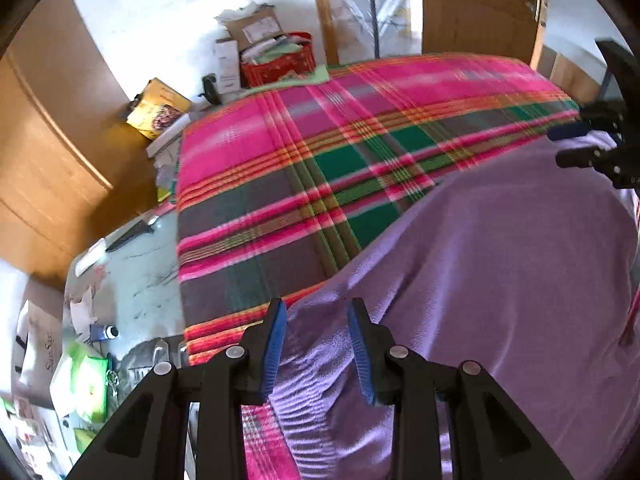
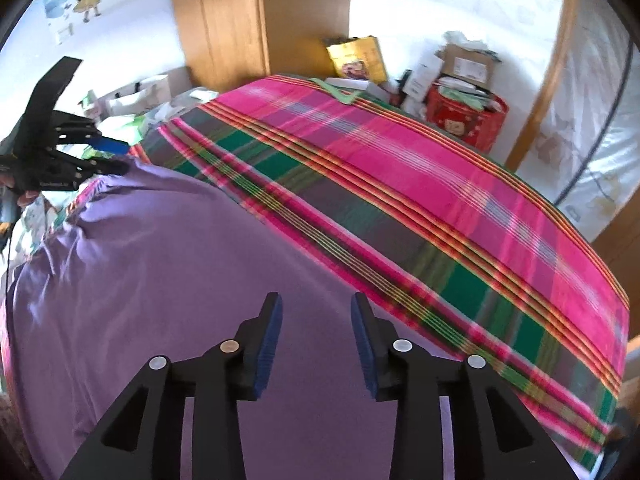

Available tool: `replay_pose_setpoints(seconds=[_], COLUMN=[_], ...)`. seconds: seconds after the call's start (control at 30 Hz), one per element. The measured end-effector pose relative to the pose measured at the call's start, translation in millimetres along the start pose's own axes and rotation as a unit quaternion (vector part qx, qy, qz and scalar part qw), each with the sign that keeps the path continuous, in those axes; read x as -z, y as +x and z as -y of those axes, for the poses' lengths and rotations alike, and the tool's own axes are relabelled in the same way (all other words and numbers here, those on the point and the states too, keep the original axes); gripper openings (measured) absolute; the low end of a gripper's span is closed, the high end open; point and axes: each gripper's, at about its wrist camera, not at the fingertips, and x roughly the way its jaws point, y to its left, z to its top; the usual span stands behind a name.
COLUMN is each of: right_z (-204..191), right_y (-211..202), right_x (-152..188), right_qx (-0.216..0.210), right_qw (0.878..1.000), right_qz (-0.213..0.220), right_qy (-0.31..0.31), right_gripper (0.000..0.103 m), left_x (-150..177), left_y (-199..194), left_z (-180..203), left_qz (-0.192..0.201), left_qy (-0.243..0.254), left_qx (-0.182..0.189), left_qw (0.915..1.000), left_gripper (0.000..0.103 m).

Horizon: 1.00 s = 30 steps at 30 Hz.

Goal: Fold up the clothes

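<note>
I see the lilac fleece garment (image 1: 500, 280) spread flat over the pink, green and grey plaid blanket (image 1: 280, 168) that covers the bed, lying on the near half with the plaid bare beyond it. My left gripper (image 1: 316, 344) hangs over the garment's left edge, jaws spread, nothing between the blue pads (image 1: 276, 344); rippled fleece sits just under them and the edge runs up between the fingers. My right gripper (image 2: 316, 344) hovers over the smooth middle of the garment (image 2: 160, 280), jaws spread too, empty, pads apart from the cloth as far as I can tell. From the right wrist view the left gripper (image 2: 108, 156) shows at the far corner of the fleece, one blue pad above the cloth, one dark finger touching or just at the bunched hem; a fingertip of the person's hand (image 2: 26, 198) shows on its handle. Past the bed: a red round container (image 2: 466, 114) of papers, cardboard boxes, a wooden wardrobe (image 2: 224, 20).
</note>
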Motion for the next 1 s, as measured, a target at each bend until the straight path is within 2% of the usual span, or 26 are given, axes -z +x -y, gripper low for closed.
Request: replay_pose_setpoints(seconds=[0.13, 0.23, 0.47, 0.57, 0.73, 0.87, 1.0], right_z=[-15, -19, -15, -9, -11, -13, -17], right_y=[16, 27, 41, 42, 43, 47, 50], right_x=[-12, -17, -18, -17, -18, -22, -26], right_qx=[-0.02, -0.016, 0.001, -0.014, -0.017, -0.023, -0.029], right_qw=[0.999, 0.999, 0.999, 0.999, 0.999, 0.999, 0.999], right_qz=[-0.012, -0.025, -0.036, -0.032, -0.028, -0.025, -0.02], right_qy=[-0.03, -0.041, -0.041, -0.023, -0.022, -0.028, -0.032], right_gripper=[0.042, 0.042, 0.043, 0.043, 0.043, 0.043, 0.043], left_x=[1, 2, 2, 1, -2, 0, 2], left_y=[9, 10, 12, 14, 16, 17, 18], left_z=[-2, -2, -9, -12, -16, -19, -21], left_qz=[-0.009, -0.009, -0.003, -0.001, -0.001, 0.01, 0.02], left_qy=[-0.002, -0.003, -0.008, -0.011, -0.013, -0.01, -0.008], left_qx=[0.006, 0.009, 0.023, 0.03, 0.039, 0.034, 0.029], left_qw=[0.9999, 0.9999, 0.9997, 0.9995, 0.9992, 0.9993, 0.9993], left_gripper=[0.033, 0.033, 0.033, 0.033, 0.034, 0.047, 0.049])
